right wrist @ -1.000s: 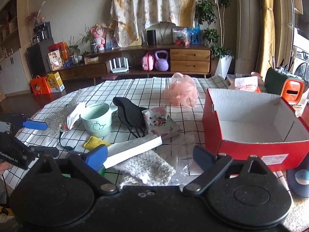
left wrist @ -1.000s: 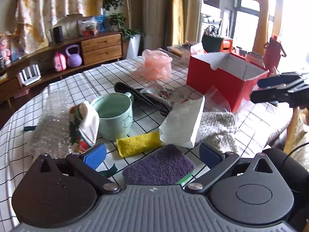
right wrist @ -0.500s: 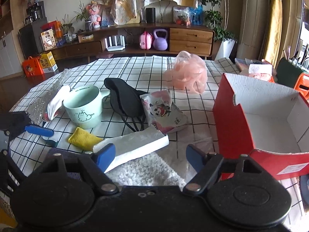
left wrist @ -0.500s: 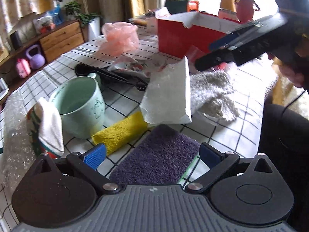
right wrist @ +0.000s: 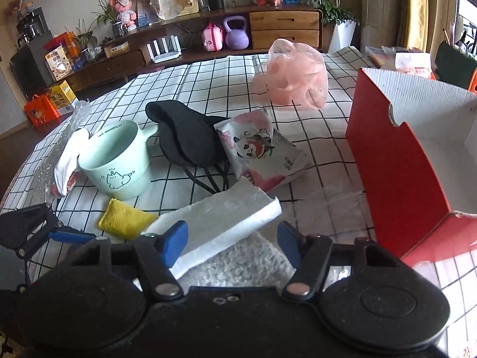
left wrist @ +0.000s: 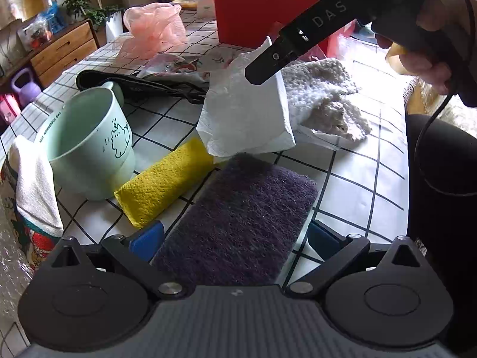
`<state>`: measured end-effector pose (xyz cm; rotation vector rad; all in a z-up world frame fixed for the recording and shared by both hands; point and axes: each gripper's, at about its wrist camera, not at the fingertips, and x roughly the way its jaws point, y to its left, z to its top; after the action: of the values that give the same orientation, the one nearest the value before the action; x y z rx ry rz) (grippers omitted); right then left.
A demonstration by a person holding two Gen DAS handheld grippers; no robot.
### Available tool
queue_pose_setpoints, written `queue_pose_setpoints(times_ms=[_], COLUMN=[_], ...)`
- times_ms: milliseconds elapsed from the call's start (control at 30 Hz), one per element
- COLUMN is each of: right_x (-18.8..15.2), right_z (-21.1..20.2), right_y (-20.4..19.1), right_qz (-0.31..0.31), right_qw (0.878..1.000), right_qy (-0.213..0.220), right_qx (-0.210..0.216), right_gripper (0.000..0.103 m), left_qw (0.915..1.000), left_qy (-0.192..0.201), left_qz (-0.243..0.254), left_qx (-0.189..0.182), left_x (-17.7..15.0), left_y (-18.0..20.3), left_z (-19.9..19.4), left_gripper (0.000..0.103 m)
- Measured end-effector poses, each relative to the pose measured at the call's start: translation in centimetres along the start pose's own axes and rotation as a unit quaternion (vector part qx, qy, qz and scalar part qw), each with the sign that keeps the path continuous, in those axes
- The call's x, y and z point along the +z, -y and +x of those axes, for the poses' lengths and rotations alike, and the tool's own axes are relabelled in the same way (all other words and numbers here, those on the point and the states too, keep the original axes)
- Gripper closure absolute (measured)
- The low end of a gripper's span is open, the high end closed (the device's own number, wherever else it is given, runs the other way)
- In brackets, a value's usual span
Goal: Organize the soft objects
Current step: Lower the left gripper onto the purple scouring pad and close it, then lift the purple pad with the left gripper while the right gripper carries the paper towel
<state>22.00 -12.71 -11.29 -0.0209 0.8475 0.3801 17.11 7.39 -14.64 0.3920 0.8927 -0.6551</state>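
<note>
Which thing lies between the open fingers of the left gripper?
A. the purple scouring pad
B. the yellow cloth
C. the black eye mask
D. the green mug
A: in the left wrist view the purple scouring pad lies flat between the blue pads of the left gripper, which stand apart on either side of it.

Mint mug (right wrist: 116,161) on checked table (right wrist: 208,77); purple kettlebell (right wrist: 236,32) on bkgd shelf.

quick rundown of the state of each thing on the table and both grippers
left gripper: open, straddling the purple scouring pad
right gripper: open, over the white folded paper
red box: open, looks empty
green mug: upright, empty
yellow cloth: rolled, lying flat
black mask: lying flat
</note>
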Motion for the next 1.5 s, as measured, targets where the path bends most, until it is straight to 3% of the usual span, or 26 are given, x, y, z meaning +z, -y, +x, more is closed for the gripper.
queue_pose_setpoints(times_ms=[533, 900, 1200, 1500], right_x=[0.1, 0.2, 0.5, 1.0], right_z=[-0.4, -5.1, -10.9, -16.3], right_y=[1.0, 1.0, 2.7, 4.9], right_qz=[0.048, 0.043, 0.046, 0.035], right_qw=[0.998, 0.995, 0.989, 0.983], right_qy=[0.02, 0.07, 0.112, 0.155], right_qx=[0.025, 0.061, 0.086, 0.095], right_gripper=[0.098, 0.102, 0.102, 0.102], left_qw=[0.996, 0.9835, 0.9733, 0.9665], left_qy=[0.018, 0.05, 0.081, 0.12], left_qz=[-0.081, -0.163, -0.186, -0.196], left_qx=[0.033, 0.062, 0.108, 0.113], left_x=[0.0, 1.2, 4.1, 9.0], left_y=[-0.1, 0.7, 3.2, 6.1], left_z=[-0.6, -4.5, -9.2, -12.8], left_gripper=[0.007, 0.008, 0.007, 0.007])
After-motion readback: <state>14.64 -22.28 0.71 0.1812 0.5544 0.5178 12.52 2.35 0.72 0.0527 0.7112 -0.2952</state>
